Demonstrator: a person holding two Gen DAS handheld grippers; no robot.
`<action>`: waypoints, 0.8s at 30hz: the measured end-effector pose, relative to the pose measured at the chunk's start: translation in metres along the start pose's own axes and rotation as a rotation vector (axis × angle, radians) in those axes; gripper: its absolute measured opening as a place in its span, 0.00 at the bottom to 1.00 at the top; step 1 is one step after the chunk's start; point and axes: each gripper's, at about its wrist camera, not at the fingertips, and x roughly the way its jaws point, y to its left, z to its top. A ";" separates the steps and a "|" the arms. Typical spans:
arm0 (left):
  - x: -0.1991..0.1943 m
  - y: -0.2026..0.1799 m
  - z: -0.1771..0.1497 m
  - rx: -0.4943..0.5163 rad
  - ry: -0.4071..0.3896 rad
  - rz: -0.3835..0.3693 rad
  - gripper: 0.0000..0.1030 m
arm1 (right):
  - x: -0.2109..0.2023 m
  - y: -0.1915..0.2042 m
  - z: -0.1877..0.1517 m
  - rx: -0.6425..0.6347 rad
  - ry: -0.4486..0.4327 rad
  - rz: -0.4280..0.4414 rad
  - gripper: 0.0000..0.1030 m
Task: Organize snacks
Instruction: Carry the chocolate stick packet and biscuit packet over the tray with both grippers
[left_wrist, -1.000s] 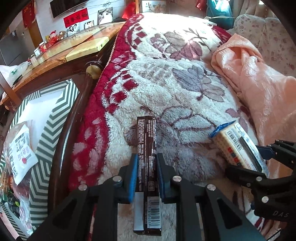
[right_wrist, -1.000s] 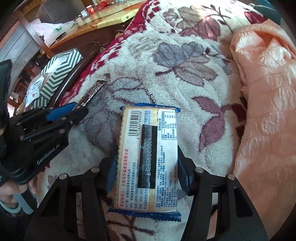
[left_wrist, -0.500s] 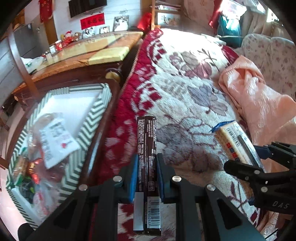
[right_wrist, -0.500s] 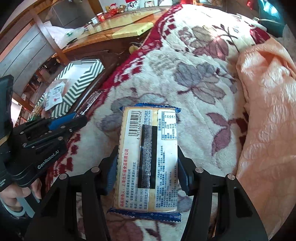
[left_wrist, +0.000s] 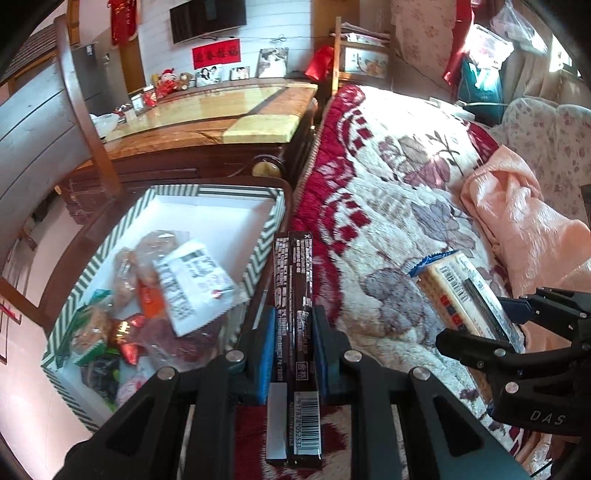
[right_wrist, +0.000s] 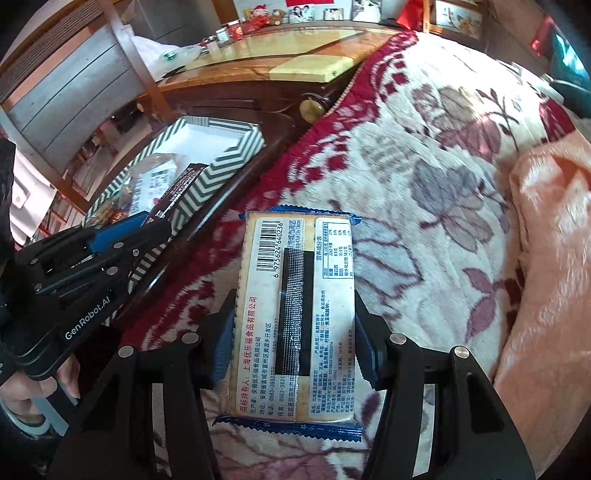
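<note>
My left gripper (left_wrist: 293, 347) pinches a slim brown chocolate bar (left_wrist: 293, 288) narrowly; my right gripper (right_wrist: 295, 347) spreads wider, clamping a cracker packet (right_wrist: 295, 314).

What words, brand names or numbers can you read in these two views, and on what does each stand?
"GenRobot.AI": side of the black left claw.
"DAS": body of the black right claw; any letters past it fall outside the view.
"6 975624 640236": barcode on the cream blue-edged cracker packet.
"上海优乐福食品有限公司": red print on that packet.
"052533": barcode end on the long dark-brown snack bar.
Red wall banner: blurred.
</note>
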 end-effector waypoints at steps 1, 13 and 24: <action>-0.001 0.003 0.000 -0.005 -0.003 0.003 0.20 | 0.000 0.003 0.001 -0.005 0.000 0.002 0.53; -0.006 0.042 -0.005 -0.069 -0.006 0.037 0.20 | 0.007 0.045 0.019 -0.076 0.007 0.024 0.53; -0.003 0.076 -0.009 -0.130 0.004 0.067 0.20 | 0.023 0.080 0.037 -0.133 0.026 0.047 0.53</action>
